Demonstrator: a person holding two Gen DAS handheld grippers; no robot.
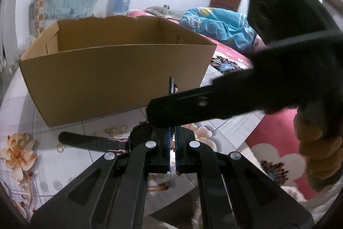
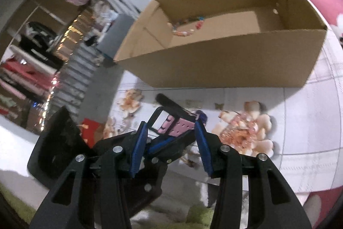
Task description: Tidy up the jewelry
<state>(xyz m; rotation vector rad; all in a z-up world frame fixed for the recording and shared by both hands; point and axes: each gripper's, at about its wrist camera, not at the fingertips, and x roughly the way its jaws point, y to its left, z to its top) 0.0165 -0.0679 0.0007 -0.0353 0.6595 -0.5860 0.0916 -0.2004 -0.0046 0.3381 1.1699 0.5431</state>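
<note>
The left gripper [image 1: 172, 87] points down at a slant toward the floor, its blue pads [image 1: 170, 84] together with nothing visible between them. Most of their length is hidden behind the right gripper's [image 2: 171, 121] dark body, which crosses the left wrist view from the right; a gloved hand [image 1: 319, 147] grips it at the right edge, partly cut off. The right gripper tilts steeply down, its jaws apart, and no pad touches anything. Between them lies a black frame with a pink panel [image 2: 175, 126]; what it is is hard to make out. A black bar [image 1: 85, 141] lies on the floor [image 1: 25, 121] left of the left gripper, its near end hidden by the linkage. Gold rings [image 1: 116, 129] sit on the floor just before the box [image 1: 111, 78], near its front wall. A blurred bead string [image 2: 184, 29] lies inside the box, by its far left corner. Pink beads [image 2: 242, 130] blend into a floor flower right of the right gripper.
</note>
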